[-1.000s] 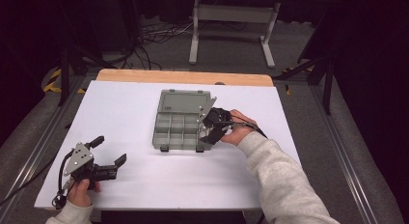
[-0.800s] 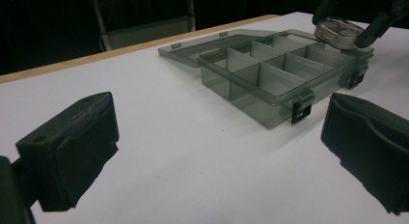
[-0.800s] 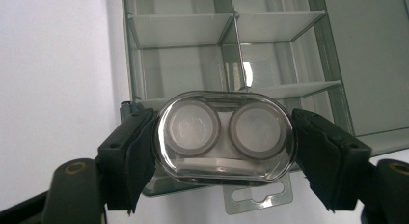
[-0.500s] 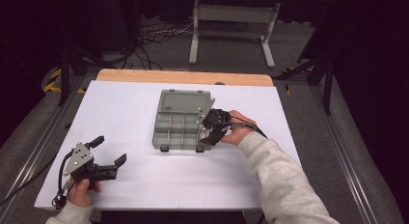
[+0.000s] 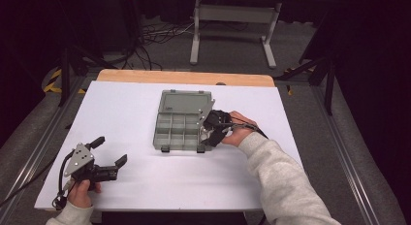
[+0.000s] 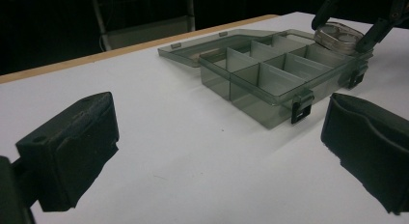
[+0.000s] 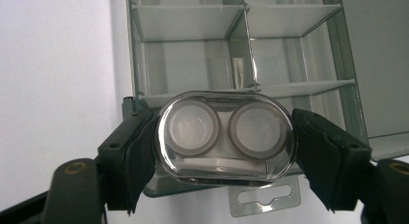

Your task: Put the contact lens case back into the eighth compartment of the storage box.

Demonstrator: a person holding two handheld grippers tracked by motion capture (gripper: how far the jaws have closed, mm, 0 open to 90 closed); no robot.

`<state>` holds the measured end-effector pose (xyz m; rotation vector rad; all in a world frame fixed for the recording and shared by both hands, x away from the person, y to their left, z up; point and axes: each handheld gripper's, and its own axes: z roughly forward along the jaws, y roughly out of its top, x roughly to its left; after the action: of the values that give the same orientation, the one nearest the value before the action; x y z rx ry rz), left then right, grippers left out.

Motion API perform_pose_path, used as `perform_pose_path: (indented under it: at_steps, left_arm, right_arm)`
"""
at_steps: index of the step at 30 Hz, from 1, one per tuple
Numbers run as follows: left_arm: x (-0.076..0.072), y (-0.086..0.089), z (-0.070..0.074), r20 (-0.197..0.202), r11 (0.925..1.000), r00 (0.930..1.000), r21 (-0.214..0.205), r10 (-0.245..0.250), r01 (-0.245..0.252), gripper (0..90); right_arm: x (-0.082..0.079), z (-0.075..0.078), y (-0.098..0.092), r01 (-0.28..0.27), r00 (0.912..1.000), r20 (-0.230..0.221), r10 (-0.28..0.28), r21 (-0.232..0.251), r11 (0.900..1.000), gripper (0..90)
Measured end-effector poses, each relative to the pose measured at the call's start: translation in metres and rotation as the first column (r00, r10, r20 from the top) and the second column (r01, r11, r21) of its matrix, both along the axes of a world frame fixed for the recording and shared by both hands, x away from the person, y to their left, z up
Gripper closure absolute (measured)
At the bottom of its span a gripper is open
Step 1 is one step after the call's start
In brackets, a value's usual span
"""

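Observation:
A grey see-through compartment box (image 5: 165, 133) lies open mid-table, its lid (image 5: 186, 101) flat behind it. My right gripper (image 5: 209, 130) is at the box's near right corner, shut on a clear blister pack (image 7: 224, 137) with two round discs inside. The pack hovers over the box's edge (image 7: 130, 50), its hang tab pointing toward the camera. In the left gripper view the pack (image 6: 340, 33) sits just above the far end of the box (image 6: 270, 79). My left gripper (image 5: 110, 150) rests at the front left, open, with bare table between its jaws (image 6: 219, 151).
The white table top (image 5: 121, 108) has a wooden strip (image 5: 184, 77) along its far edge. The box's compartments look bare. Cables and a metal stand (image 5: 232, 21) are on the floor beyond the table. A metal rail (image 5: 43, 142) runs along the left side.

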<state>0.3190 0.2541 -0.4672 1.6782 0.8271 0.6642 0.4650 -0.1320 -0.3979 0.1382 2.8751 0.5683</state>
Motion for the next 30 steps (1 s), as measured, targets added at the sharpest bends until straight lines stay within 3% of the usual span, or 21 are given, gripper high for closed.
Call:
perform_pose_path:
  at_steps: [16, 30]
  left_arm:
    - [0.0, 0.0, 0.0, 0.0, 1.0, 1.0, 0.0, 0.0, 0.0, 0.5]
    - [0.0, 0.0, 0.0, 0.0, 1.0, 1.0, -0.001, -0.001, 0.001, 0.4]
  right_arm:
    - [0.001, 0.005, -0.002, 0.007, 1.0, 0.006, -0.008, 0.041, 0.9991, 21.3]
    - [-0.011, 0.029, -0.002, 0.008, 0.9972, 0.072, -0.02, 0.172, 0.985, 6.7]
